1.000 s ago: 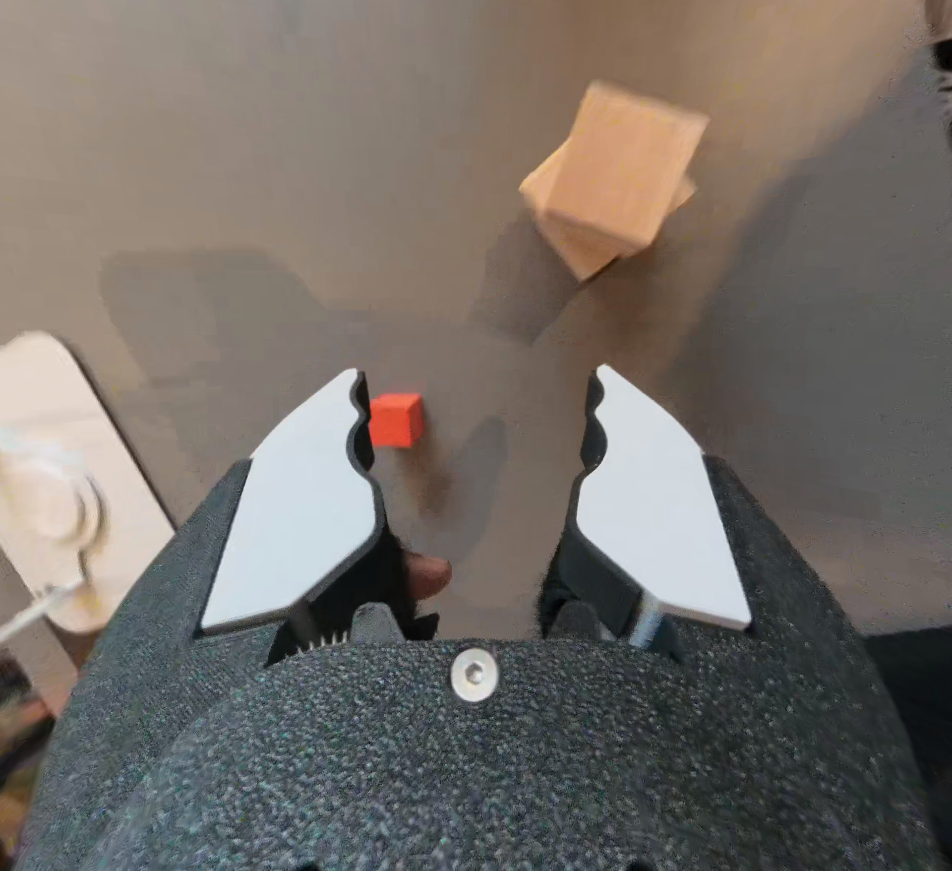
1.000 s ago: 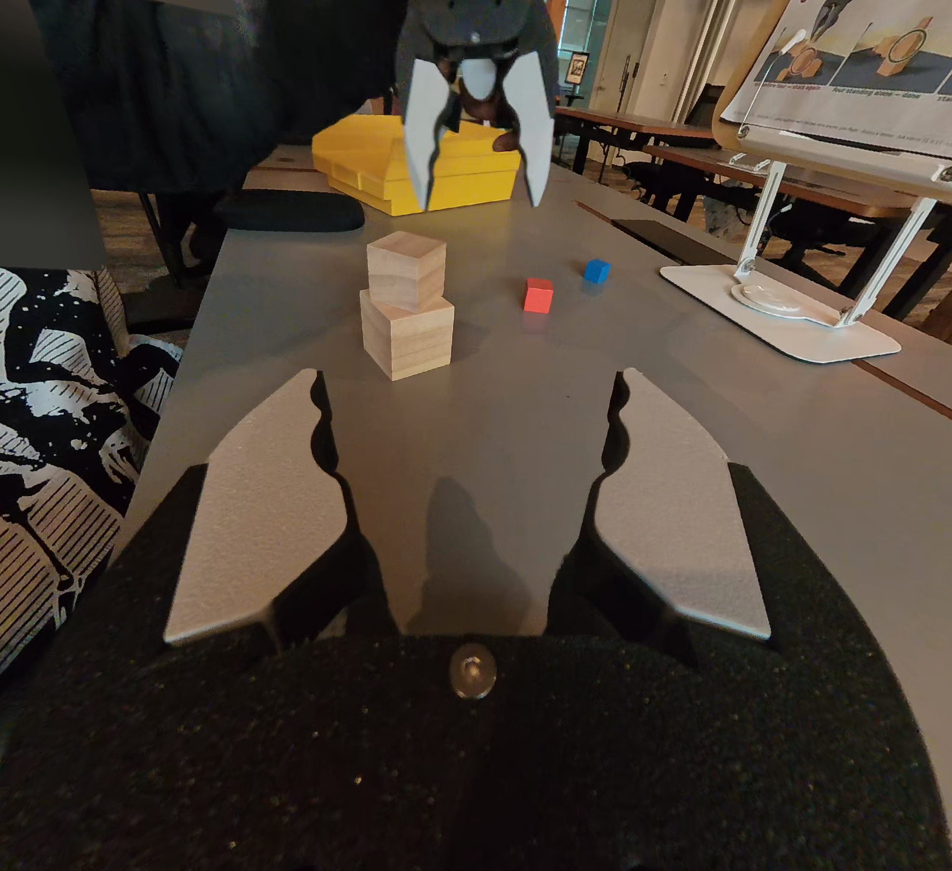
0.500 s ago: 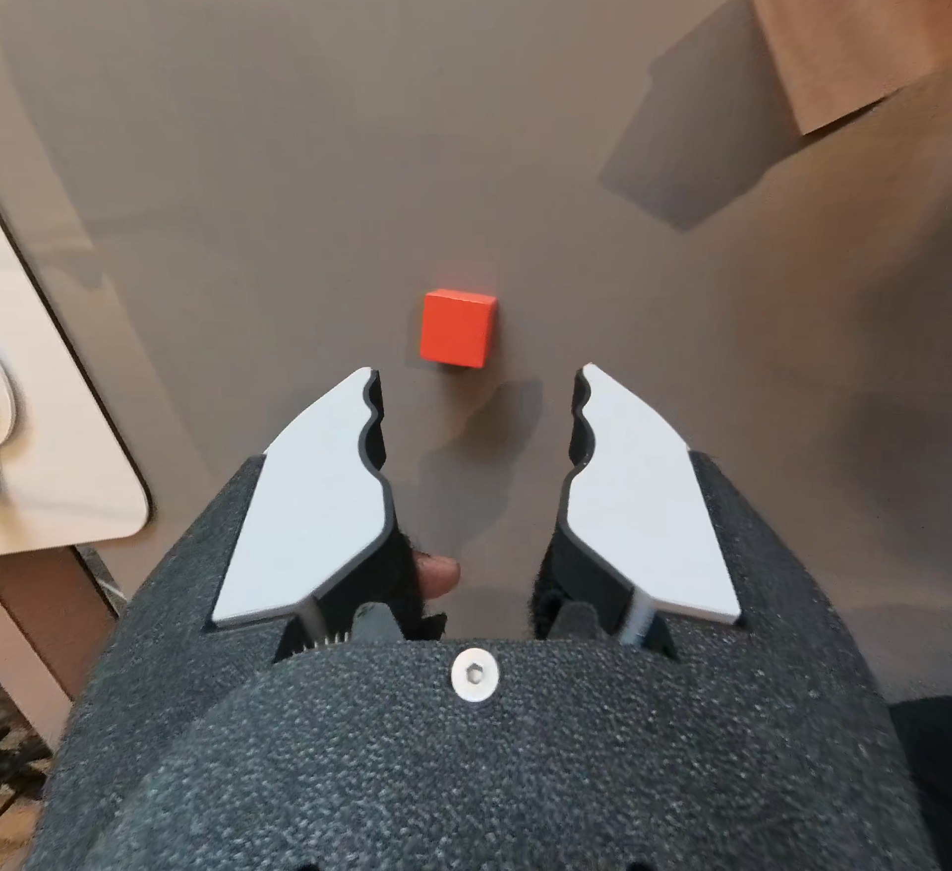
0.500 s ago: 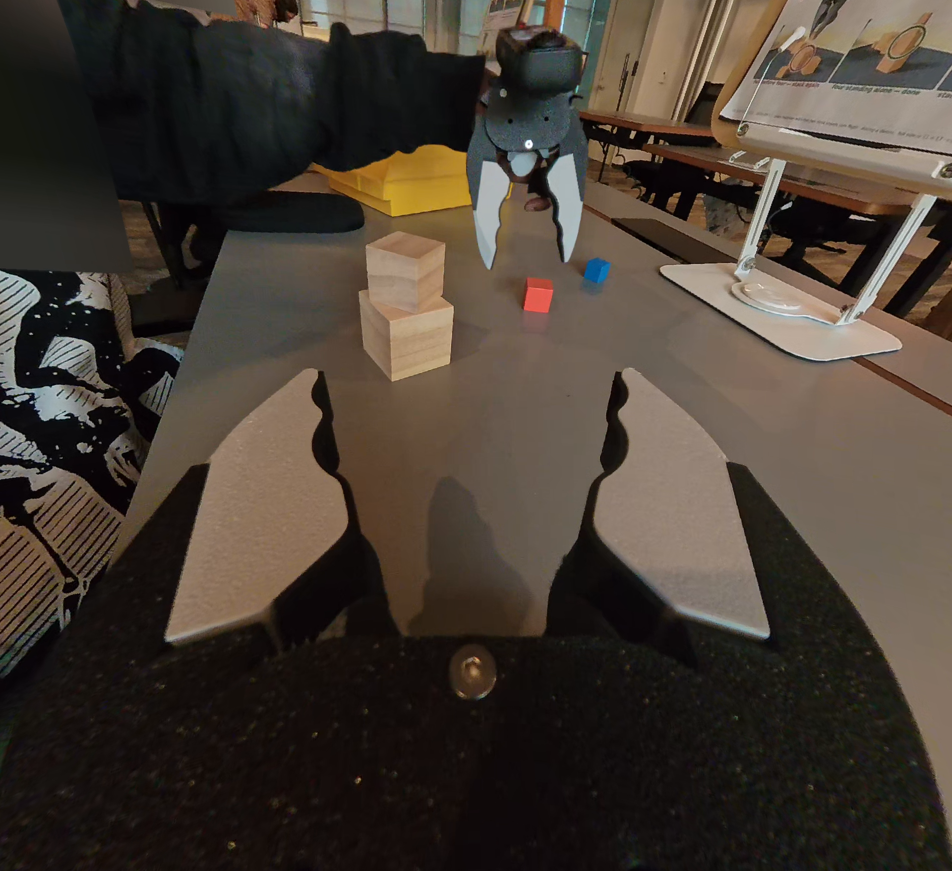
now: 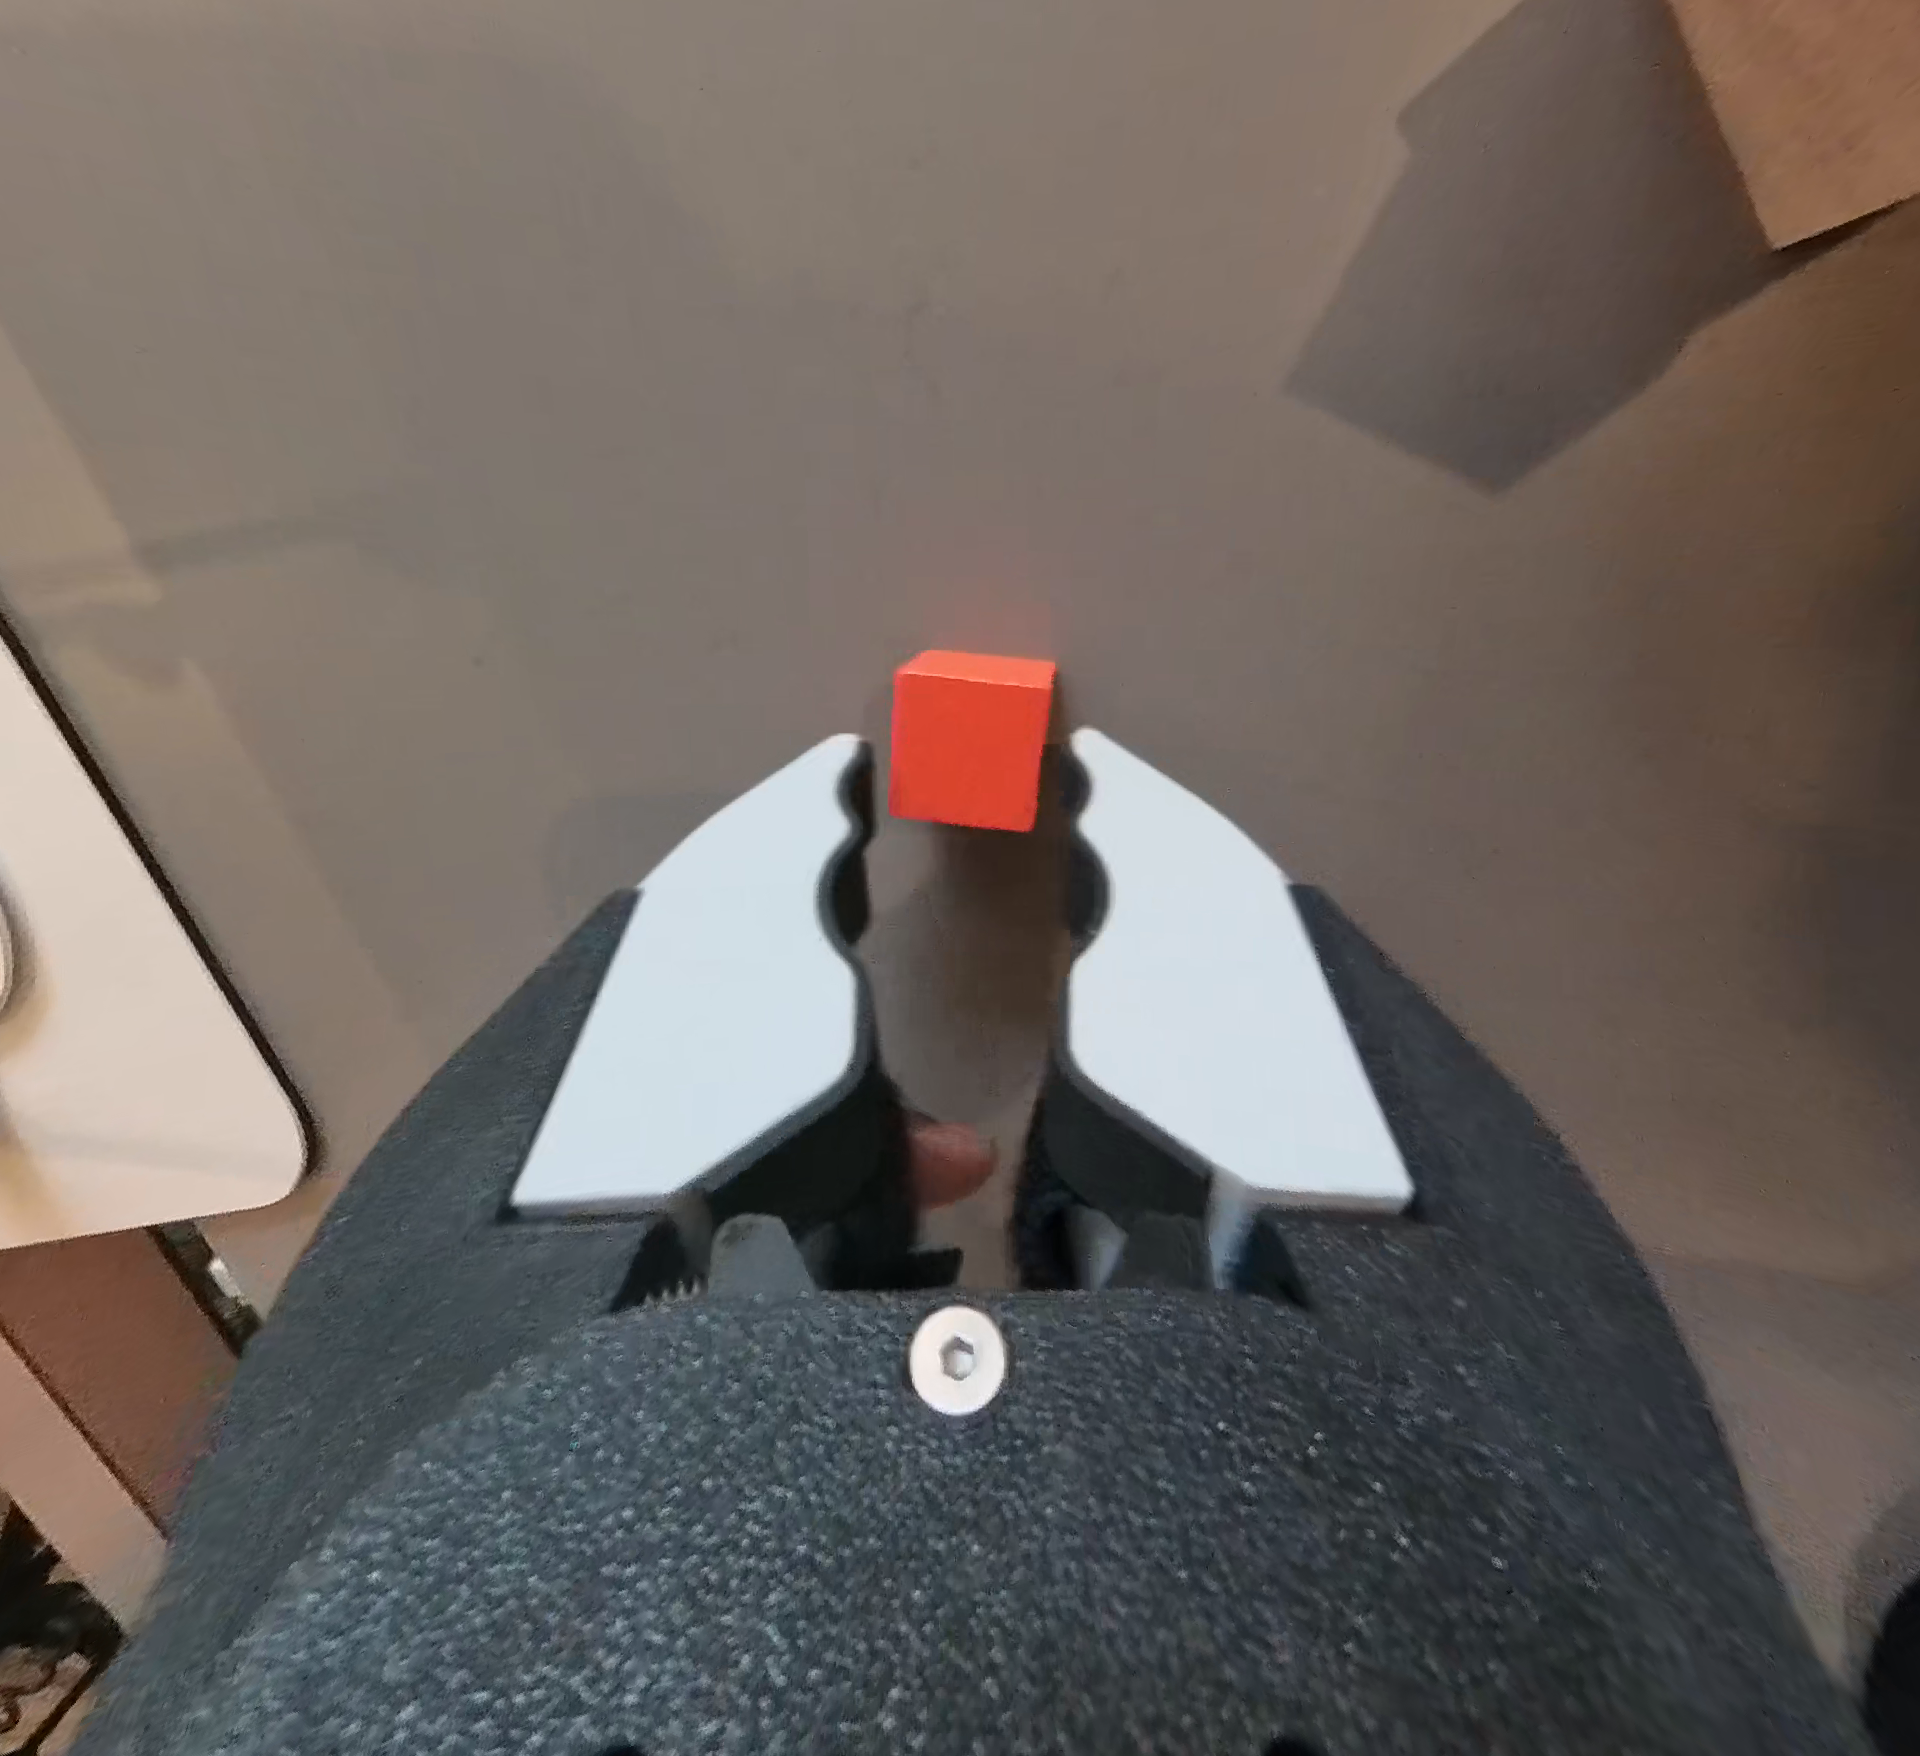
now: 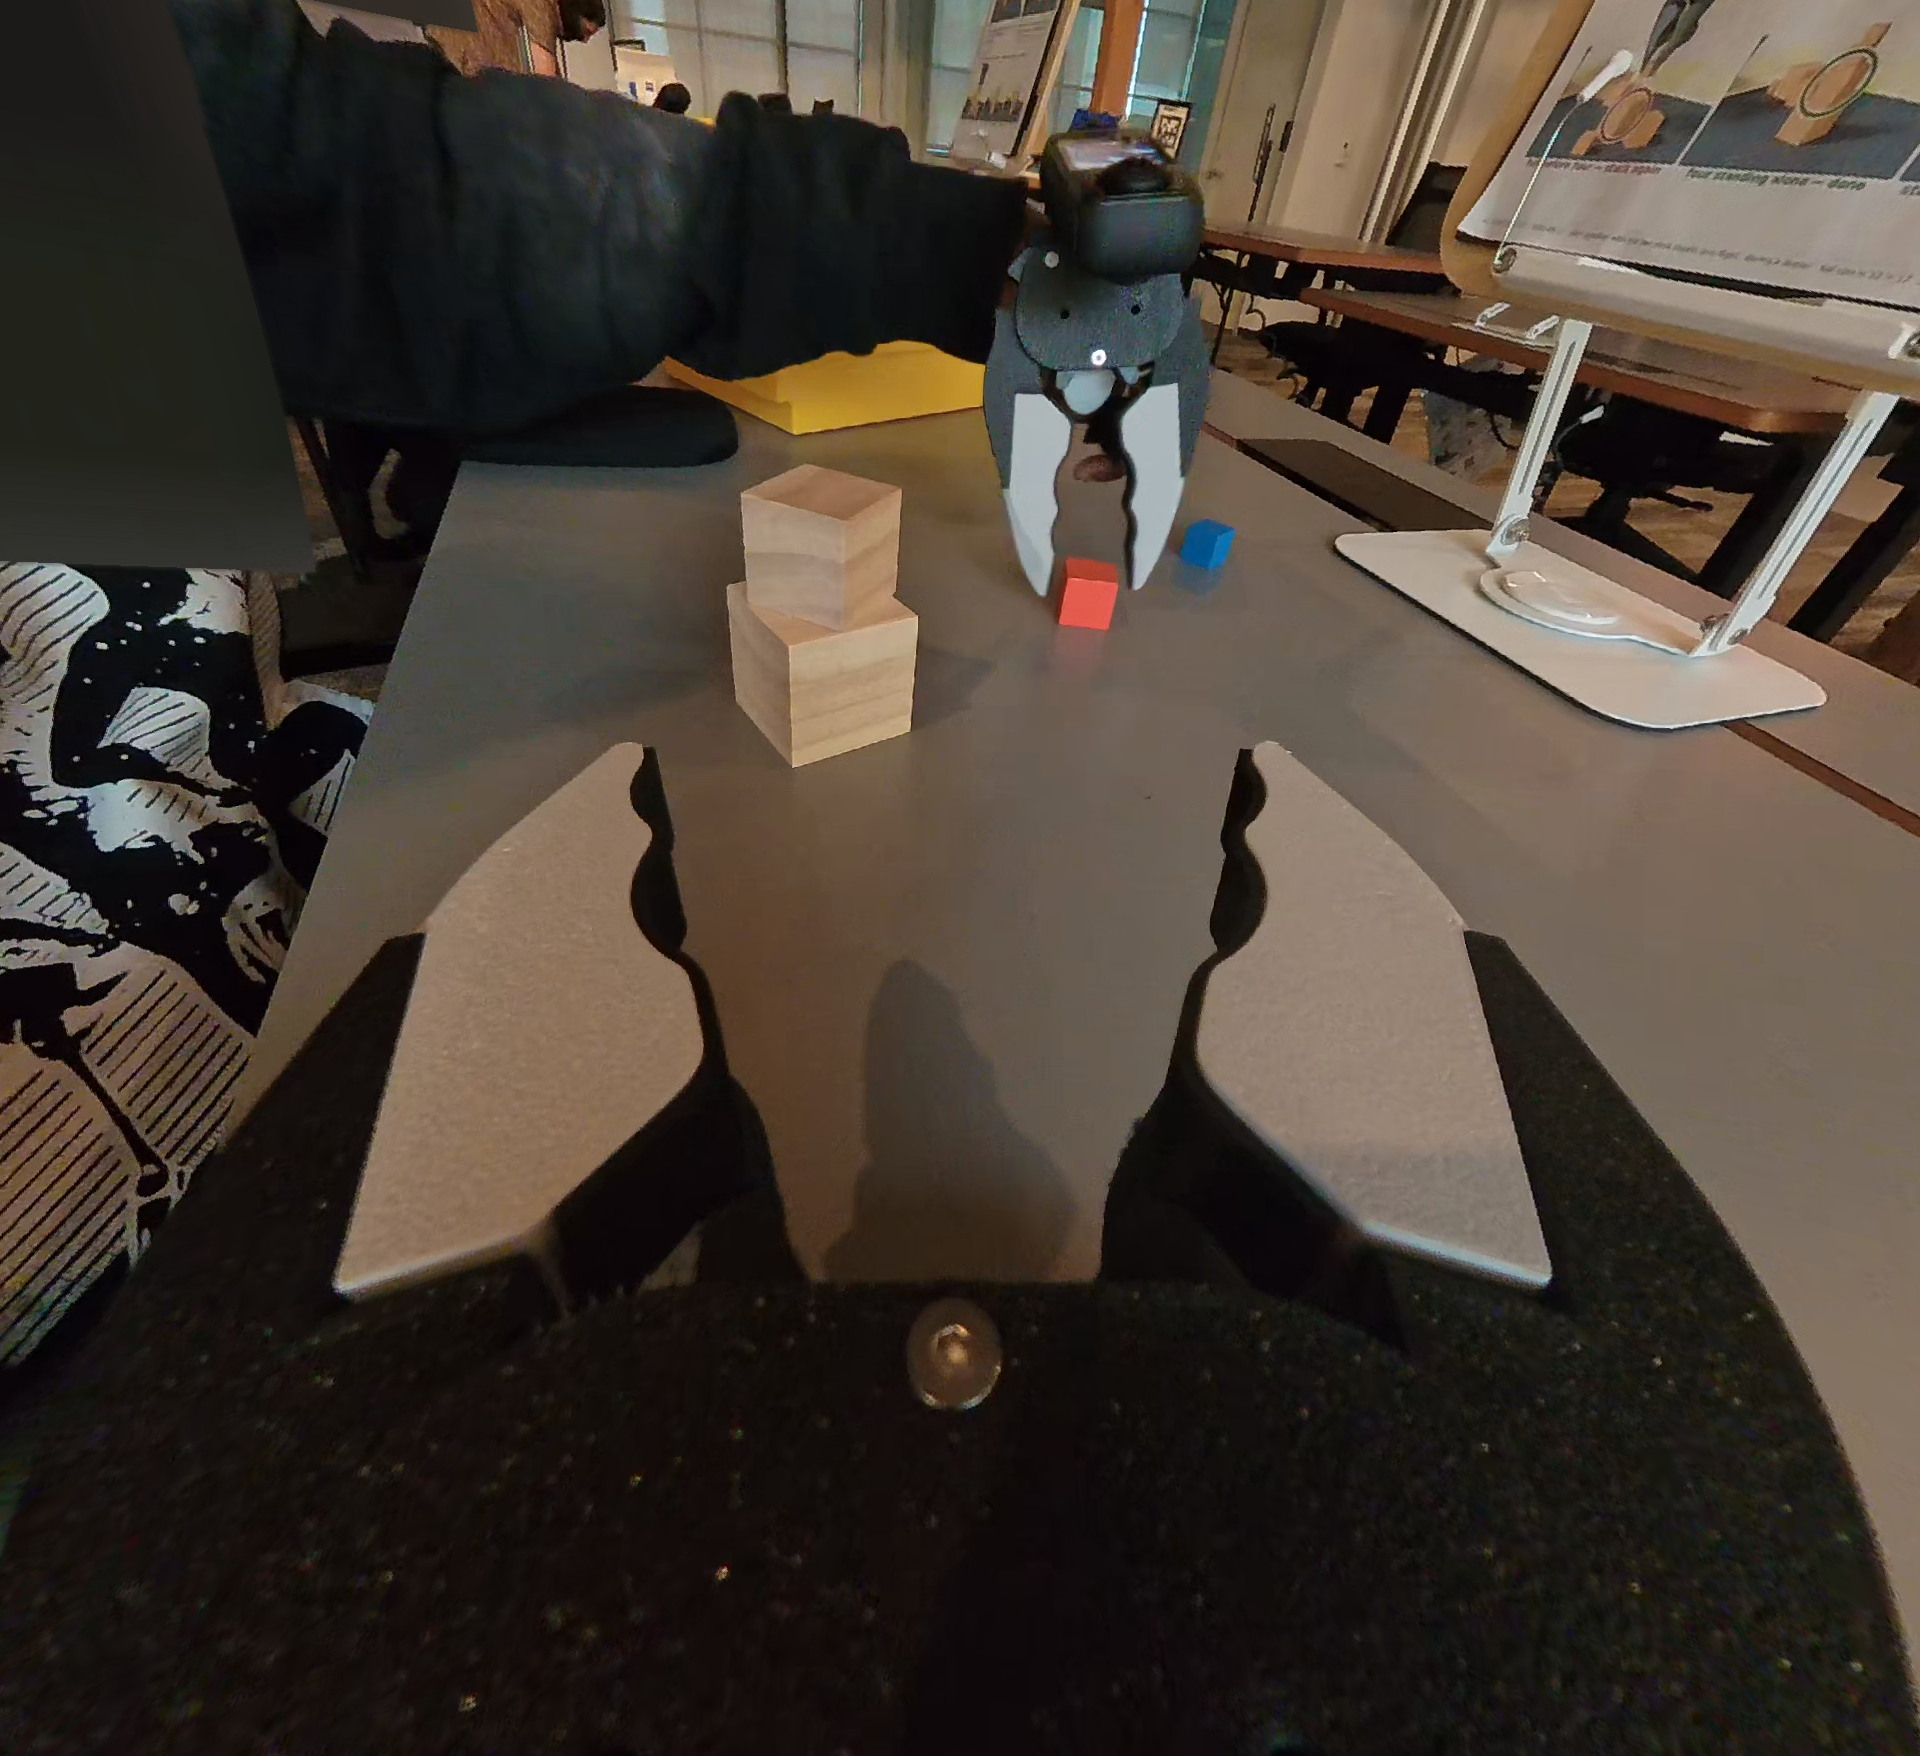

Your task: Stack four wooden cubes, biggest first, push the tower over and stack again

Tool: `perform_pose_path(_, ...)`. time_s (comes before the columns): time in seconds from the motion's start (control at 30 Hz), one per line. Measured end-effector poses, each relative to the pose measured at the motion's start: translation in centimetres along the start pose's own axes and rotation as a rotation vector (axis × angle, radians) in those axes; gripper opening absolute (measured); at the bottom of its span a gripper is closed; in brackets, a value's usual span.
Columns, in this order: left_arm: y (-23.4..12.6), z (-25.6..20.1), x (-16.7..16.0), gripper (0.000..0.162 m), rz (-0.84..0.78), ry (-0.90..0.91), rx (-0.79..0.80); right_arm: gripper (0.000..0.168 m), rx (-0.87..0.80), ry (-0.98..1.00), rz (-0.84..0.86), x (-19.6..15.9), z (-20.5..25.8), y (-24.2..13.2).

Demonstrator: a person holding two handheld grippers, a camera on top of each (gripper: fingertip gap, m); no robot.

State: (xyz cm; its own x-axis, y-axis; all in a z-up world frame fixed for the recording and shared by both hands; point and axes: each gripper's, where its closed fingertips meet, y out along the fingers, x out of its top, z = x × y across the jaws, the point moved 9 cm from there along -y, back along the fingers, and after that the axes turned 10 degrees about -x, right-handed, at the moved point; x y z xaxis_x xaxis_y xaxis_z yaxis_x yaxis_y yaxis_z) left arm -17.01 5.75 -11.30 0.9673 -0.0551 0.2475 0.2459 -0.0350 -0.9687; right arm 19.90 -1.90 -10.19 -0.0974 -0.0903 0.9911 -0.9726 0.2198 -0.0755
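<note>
The left gripper (image 5: 966, 761) came down and squeezed in around the red block (image 5: 968, 752), ready to lift it. The right gripper (image 6: 951, 771) waits, spread apart.

Your left claw (image 5: 966, 750) points down at the grey tabletop (image 5: 623, 252), its two white fingers (image 5: 727, 958) drawn in narrow around the red cube (image 5: 968, 738). The cube sits right between the fingertips; whether they touch its sides you cannot tell. At the upper right corner a pale wooden cube (image 5: 1797, 23) shows only in part, well apart from the red one. At the left edge lies a white rounded base plate (image 5: 114, 1031).
</note>
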Motion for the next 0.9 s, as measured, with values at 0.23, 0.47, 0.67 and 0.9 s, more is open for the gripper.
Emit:
perform_pose_path(0.23, -1.9, -0.5, 0.3, 0.026, -0.039, -0.005, 0.012, 0.101, 0.001, 0.000, 0.001, 0.0, 0.0, 0.0)
perform_pose_path(0.47, -6.4, -3.3, 3.4, 0.026, -0.064, 0.074, -0.027, 0.101, -0.001, 0.005, 0.003, 0.0, 0.0, 0.0)
perform_pose_path(0.67, -9.6, -6.5, 7.2, 0.026, -0.091, 0.202, -0.025, 0.101, -0.003, 0.006, 0.004, 0.0, -0.1, 0.0)
perform_pose_path(0.9, -9.6, -9.3, 10.4, 0.026, -0.039, 0.321, -0.049, 0.101, -0.005, 0.009, 0.002, 0.0, -0.1, 0.0)
